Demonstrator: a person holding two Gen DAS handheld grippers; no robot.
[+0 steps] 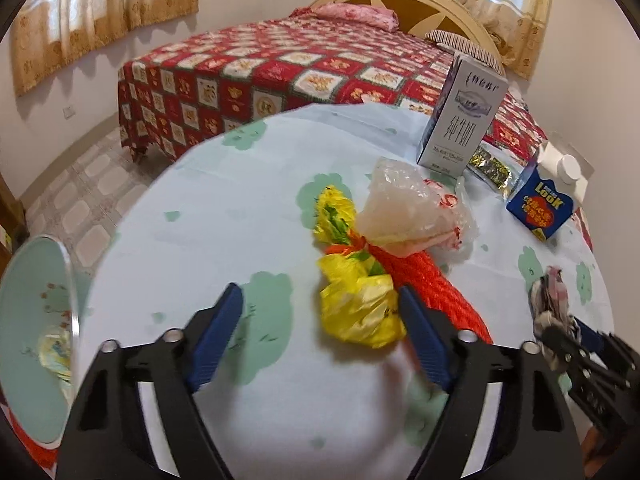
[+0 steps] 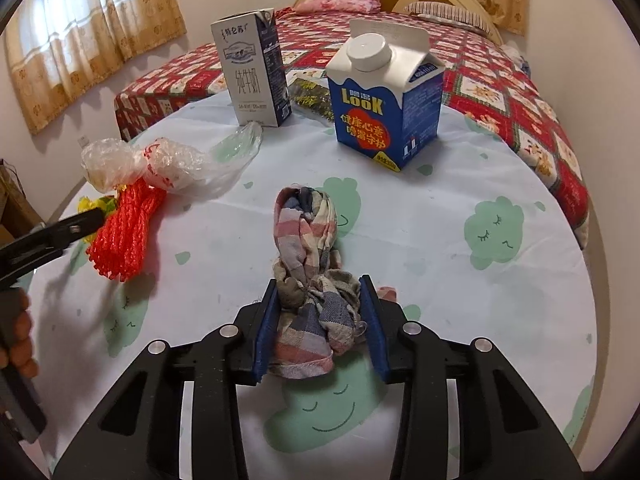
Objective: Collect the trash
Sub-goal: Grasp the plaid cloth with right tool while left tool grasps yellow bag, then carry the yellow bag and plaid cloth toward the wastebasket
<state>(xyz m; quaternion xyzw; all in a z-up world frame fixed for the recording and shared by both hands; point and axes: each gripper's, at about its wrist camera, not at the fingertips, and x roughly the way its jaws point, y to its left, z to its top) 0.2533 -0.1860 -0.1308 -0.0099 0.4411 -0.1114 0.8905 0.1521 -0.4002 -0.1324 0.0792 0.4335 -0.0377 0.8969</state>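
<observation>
On the round table with a pale cloth (image 1: 200,208) lie a crumpled yellow wrapper (image 1: 360,304), a red mesh net (image 1: 424,280) and a clear plastic bag (image 1: 412,208). My left gripper (image 1: 320,304) is open, just short of the yellow wrapper, its right finger beside it. My right gripper (image 2: 320,292) is shut on a striped checked rag (image 2: 308,264), which rests on the table. The rag and right gripper also show in the left wrist view (image 1: 548,300). The net (image 2: 120,232) and the bag (image 2: 160,164) also show in the right wrist view.
A white milk carton (image 2: 256,68), a blue carton with a white cap (image 2: 384,100) and a dark foil packet (image 2: 312,98) stand at the table's far side. A bin with a pale liner (image 1: 36,336) is at the left. A bed (image 1: 280,68) stands behind.
</observation>
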